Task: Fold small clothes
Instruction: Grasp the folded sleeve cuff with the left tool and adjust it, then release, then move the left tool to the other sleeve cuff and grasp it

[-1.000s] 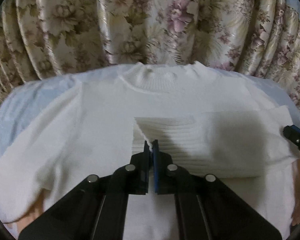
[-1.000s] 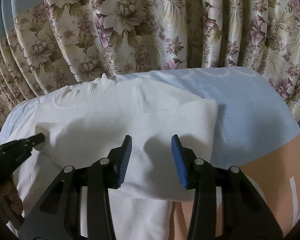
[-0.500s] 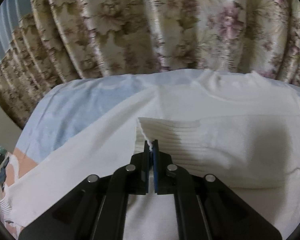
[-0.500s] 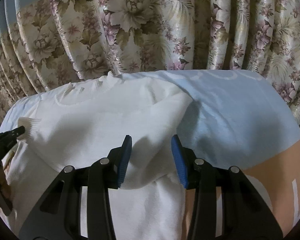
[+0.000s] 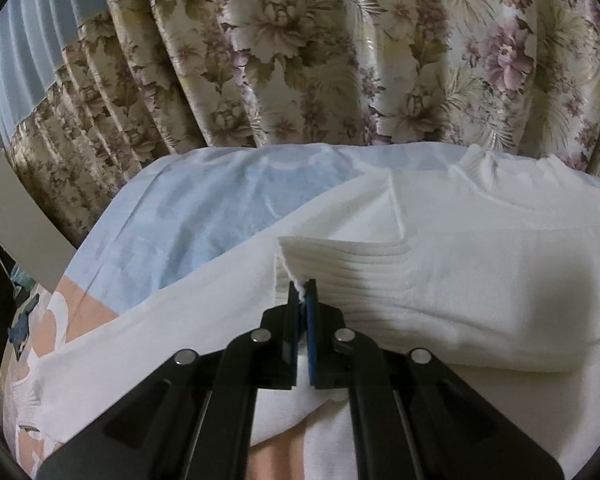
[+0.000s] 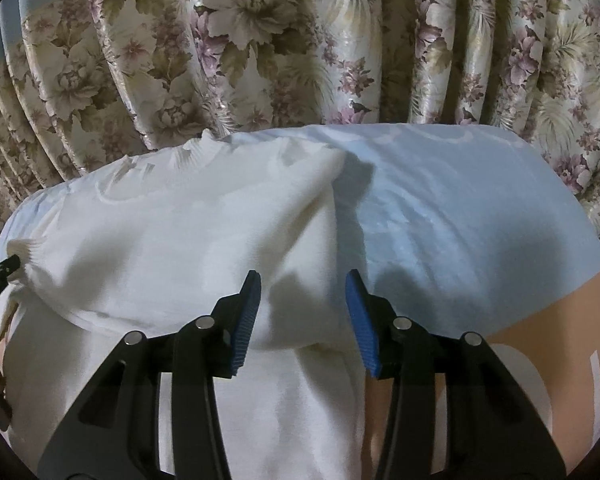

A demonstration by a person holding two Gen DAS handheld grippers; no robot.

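We are pinching sweater cuff in left gripper; right gripper gaping, empty. Thin bite risking slip, sleeve flopping back.

Left gripper: black angular arms, silver round rivets, blue pad seen on one finger. Right gripper: same black linkage, silver rivets, ribbed blue pads fitted on both fingers.

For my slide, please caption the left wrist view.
Left tool shut on the ribbed cuff of a white sweater.
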